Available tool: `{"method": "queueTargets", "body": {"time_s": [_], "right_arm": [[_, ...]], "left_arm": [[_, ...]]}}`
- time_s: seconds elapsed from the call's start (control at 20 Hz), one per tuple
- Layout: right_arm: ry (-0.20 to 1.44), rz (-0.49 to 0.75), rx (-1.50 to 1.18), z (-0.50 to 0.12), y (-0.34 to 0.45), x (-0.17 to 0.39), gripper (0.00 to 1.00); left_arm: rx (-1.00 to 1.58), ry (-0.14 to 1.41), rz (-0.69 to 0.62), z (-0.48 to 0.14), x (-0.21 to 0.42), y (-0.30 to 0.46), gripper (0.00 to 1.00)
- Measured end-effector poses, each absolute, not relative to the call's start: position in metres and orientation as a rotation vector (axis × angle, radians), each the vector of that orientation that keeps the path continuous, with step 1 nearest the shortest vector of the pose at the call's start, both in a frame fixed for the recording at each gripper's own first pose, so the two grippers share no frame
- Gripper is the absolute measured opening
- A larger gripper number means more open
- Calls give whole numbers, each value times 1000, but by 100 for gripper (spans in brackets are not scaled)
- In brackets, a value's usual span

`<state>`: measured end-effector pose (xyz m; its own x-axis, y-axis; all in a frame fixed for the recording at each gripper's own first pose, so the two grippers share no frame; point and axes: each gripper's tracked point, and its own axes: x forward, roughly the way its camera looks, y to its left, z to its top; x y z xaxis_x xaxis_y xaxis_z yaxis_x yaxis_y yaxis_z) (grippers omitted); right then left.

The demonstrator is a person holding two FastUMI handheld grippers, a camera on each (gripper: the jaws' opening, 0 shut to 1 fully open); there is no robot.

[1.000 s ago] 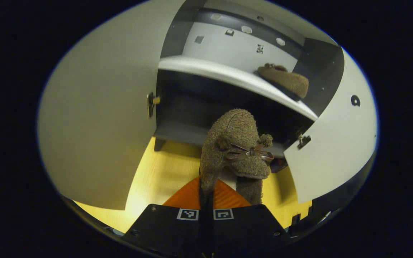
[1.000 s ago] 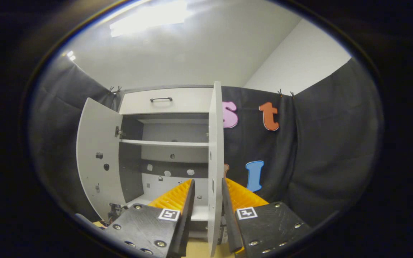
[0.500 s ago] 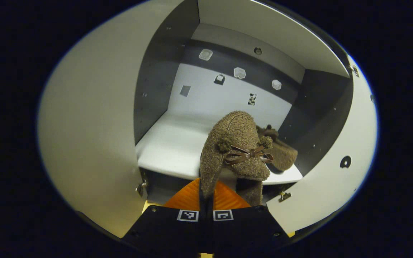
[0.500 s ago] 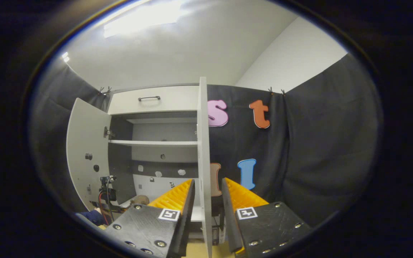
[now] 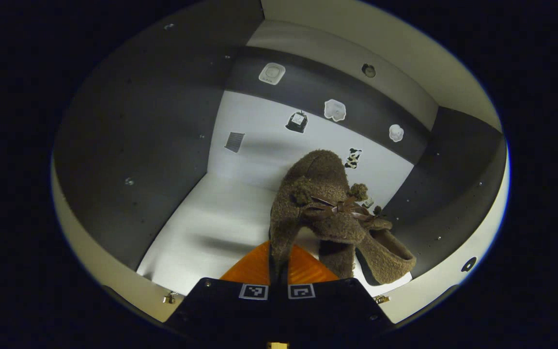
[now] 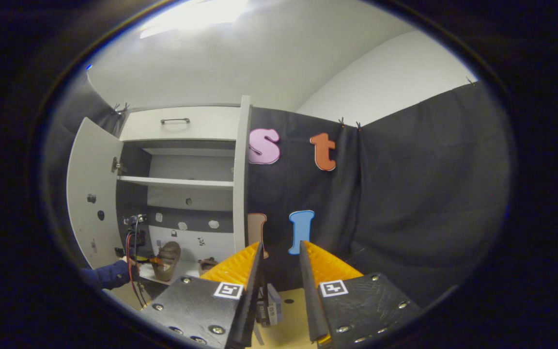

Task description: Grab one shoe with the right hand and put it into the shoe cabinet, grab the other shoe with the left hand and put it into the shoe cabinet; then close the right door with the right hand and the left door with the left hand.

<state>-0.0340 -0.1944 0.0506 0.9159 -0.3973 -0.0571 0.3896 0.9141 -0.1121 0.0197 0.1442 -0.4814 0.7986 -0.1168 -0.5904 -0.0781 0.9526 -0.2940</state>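
Your left gripper point(image 5: 278, 271) is pinched tight on the heel rim of the fuzzy brown slipper point(image 5: 318, 203), which hangs toe-up over the shelf point(image 5: 201, 232) inside the shoe cabinet point(image 5: 129, 145), toward the shelf's right end. It looks light and floppy: fleecy fabric with a soft upper that folds in a grip, so take such a shoe by the collar edge as you do here, not by the bow or pompoms, and expect it to sag or tip when released. The second slipper point(image 5: 385, 252) already lies on the shelf by its front right corner, just beside or touching the held one; you cannot tell which. That makes two slippers, one carried and one placed. Your right gripper point(image 6: 279, 286) hangs outside the cabinet with its fingers apart and nothing between them, near the edge of the right door point(image 6: 240, 174). Two doors stand open, that one and the left door point(image 6: 87, 194), and one drawer front with a handle point(image 6: 175, 121) sits above them
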Motion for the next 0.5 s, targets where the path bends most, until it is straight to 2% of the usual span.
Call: {"method": "queueTargets", "body": {"time_s": [0.05, 0.1, 0.5], "right_arm": [[89, -416, -99, 47, -197, -35, 40], [98, -425, -100, 45, -198, -36, 43], [121, -452, -85, 32, -203, -45, 43]], "left_arm": [[-321, 654, -24, -483, 25, 144, 1], [-319, 659, -26, -483, 27, 144, 0], [-252, 717, 9, -507, 43, 156, 1]]}}
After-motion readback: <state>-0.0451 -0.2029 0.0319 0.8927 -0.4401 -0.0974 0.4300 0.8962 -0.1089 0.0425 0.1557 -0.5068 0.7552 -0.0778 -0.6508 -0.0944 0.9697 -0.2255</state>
